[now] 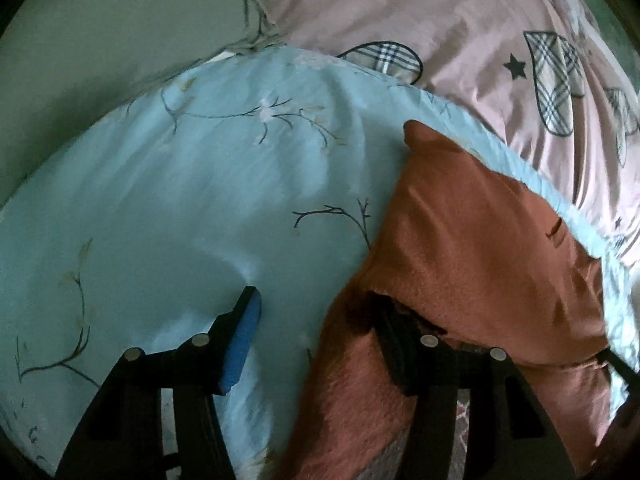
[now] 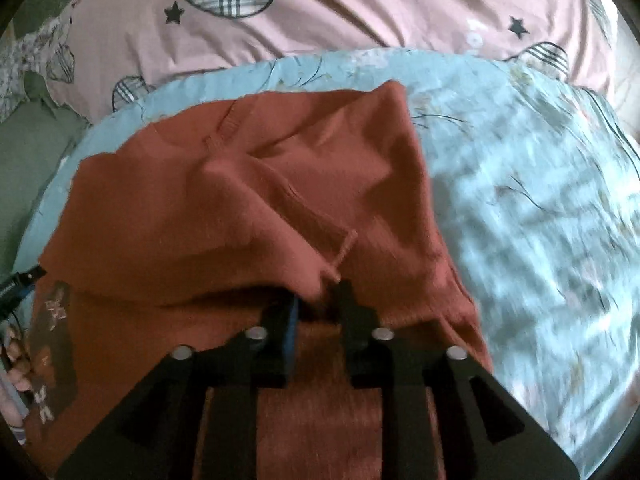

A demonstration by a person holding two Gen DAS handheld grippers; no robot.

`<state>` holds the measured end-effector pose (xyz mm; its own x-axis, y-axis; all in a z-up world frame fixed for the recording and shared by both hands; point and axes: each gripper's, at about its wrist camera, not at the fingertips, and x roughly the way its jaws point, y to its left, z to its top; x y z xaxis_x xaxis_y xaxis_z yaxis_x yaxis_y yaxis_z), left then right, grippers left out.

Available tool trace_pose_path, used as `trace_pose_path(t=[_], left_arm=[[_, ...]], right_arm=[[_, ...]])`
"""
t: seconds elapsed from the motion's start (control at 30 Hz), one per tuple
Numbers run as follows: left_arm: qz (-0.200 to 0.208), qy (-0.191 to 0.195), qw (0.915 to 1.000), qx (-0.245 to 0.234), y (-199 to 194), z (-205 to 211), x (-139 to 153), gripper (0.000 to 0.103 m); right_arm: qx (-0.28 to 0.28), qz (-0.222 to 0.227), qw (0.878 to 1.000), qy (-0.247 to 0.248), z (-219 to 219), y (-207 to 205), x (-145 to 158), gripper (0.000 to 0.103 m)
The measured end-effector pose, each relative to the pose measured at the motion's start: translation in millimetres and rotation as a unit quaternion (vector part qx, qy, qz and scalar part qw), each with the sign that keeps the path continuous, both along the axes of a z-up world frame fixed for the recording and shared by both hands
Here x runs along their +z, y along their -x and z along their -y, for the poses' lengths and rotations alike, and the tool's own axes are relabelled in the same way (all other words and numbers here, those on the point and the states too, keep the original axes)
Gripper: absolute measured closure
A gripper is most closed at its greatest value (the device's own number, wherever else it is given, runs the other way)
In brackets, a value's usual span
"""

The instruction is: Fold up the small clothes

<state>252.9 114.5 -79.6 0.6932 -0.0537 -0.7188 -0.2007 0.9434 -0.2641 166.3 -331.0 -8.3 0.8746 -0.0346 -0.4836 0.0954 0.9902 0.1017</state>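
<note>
The rust-orange garment lies bunched on the light blue floral sheet, and both of my grippers are at its near edge. My right gripper has its jaws drawn close together on a fold of the orange cloth, which rises between the fingers and drapes away from them; a thin drawstring hangs just beyond the tips. My left gripper stands with its jaws wide apart: the blue-padded finger rests over bare sheet, while the other finger is buried under the garment's edge, so the cloth lies across that side only and I am not clamping it. In the right wrist view, a dark printed patch shows at the garment's left edge, close to the other gripper's tip. Farther off, the garment's peaked corner reaches toward the sheet's far border. Beyond that border spreads a pink cover with plaid hearts and small stars.
</note>
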Motion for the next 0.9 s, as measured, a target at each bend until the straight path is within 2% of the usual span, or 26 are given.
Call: trace_pose_path(t=[0.07, 0.1, 0.17, 0.2, 0.27, 0.33, 0.37, 0.5, 0.57, 0.63, 0.7, 0.73, 0.8, 0.9], left_arm=[[-0.003, 0.007, 1.0, -0.002, 5.9, -2.2, 0.1, 0.047], [-0.001, 0.014, 0.9999, -0.009, 9.2, -3.3, 0.9, 0.046], [0.012, 0.059, 0.9965, -0.058, 19.2, -7.4, 4.0, 0.044], [0.026, 0.087, 0.9914, -0.094, 24.8, -10.0, 8.6, 0.043], [0.05, 0.104, 0.985, -0.128, 30.2, -13.8, 20.4, 0.036], [0.066, 0.097, 0.9835, -0.138, 25.3, -17.6, 33.7, 0.024], [0.066, 0.093, 0.9833, -0.142, 15.6, -19.1, 39.9, 0.019], [0.036, 0.095, 0.9796, -0.174, -40.0, -17.0, 44.1, 0.019], [0.008, 0.094, 0.9779, -0.186, -74.2, -12.7, 40.7, 0.019], [-0.021, 0.118, 0.9692, -0.215, -110.6, -7.8, 34.5, 0.019], [-0.043, 0.131, 0.9651, -0.222, -137.5, -3.7, 27.3, 0.019], [-0.057, 0.139, 0.9612, -0.231, -154.7, -0.7, 21.9, 0.019], [-0.071, 0.133, 0.9612, -0.231, -177.0, 4.3, 16.5, 0.019], [-0.072, 0.142, 0.9567, -0.244, -197.0, 10.4, 13.2, 0.019]], right_arm=[[0.02, 0.018, 0.999, -0.022, 3.3, 20.9, 6.1, 0.057], [0.029, 0.025, 0.999, -0.024, 1.9, 27.1, 9.3, 0.055], [0.061, 0.042, 0.997, -0.029, -0.2, 35.1, 20.9, 0.049], [0.078, 0.043, 0.995, -0.037, -1.1, 32.1, 25.6, 0.048], [0.111, 0.04, 0.992, -0.054, -3.2, 18.1, 35.7, 0.046], [0.122, 0.042, 0.991, -0.037, -10.3, -2.9, 47.6, 0.046], [0.129, 0.042, 0.99, -0.023, -14.1, -14.9, 53.3, 0.046], [0.162, 0.022, 0.986, -0.015, -21.3, -68.6, 71.3, 0.046], [0.168, 0.016, 0.986, 0.004, -24.1, -93.2, 79.9, 0.046], [0.172, 0.009, 0.985, 0.022, -27.3, -119.4, 90.8, 0.045], [0.183, -0.004, 0.983, 0.028, -34.4, -144.9, 101.2, 0.043], [0.199, -0.012, 0.979, 0.028, -41.1, -155.9, 105.1, 0.042], [0.24, -0.024, 0.969, 0.051, -67.7, -177.6, 112.7, 0.04], [0.296, -0.037, 0.95, 0.095, -116.9, -205.0, 115.8, 0.035]])
